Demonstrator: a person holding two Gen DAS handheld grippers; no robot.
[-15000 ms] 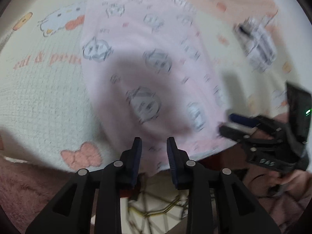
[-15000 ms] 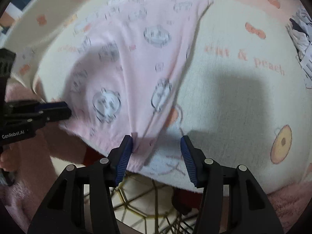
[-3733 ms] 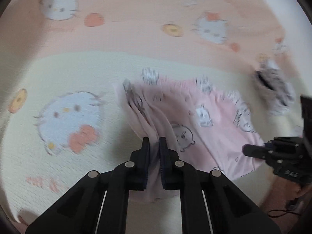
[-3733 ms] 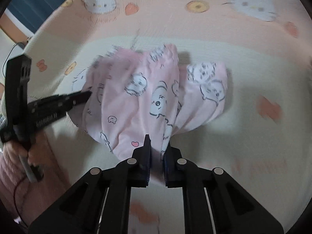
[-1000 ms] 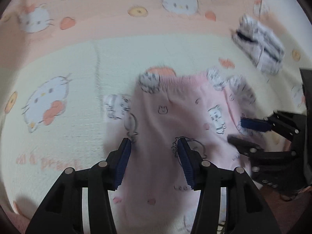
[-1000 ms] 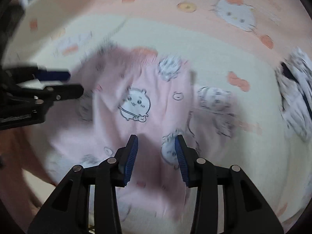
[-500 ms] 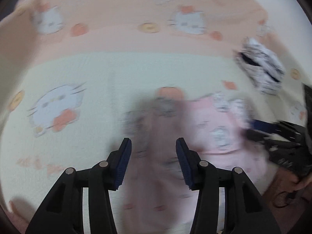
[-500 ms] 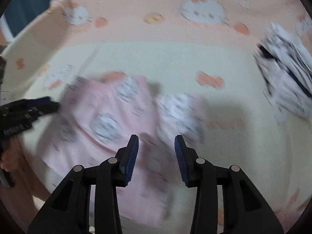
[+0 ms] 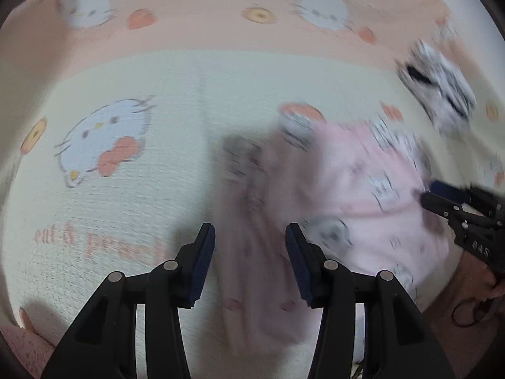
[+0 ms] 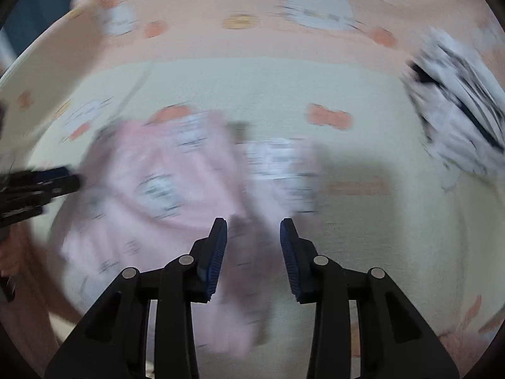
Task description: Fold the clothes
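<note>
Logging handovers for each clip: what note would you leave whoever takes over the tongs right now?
Left tongs: open, hovering over the pink cartoon-print garment, gripping nothing.
Right tongs: jaws closing, cloth in view between them, pads not pressing on it.
Garment lies partly folded and rumpled on the cream-and-peach cat-print blanket; a black-and-white patterned bundle sits at the far right.
Left to do: regrip and finish the fold.

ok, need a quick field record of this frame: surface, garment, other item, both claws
surface: cream and peach cartoon-cat blanket
garment: pink printed garment lying bunched on the blanket, image blurred
other item: black-and-white cloth, far right, apart from the pink one
left claw: open, over the garment's left part, pads not pressing it
right claw: jaws closing, pink fabric below the gap, not gripped yet
</note>
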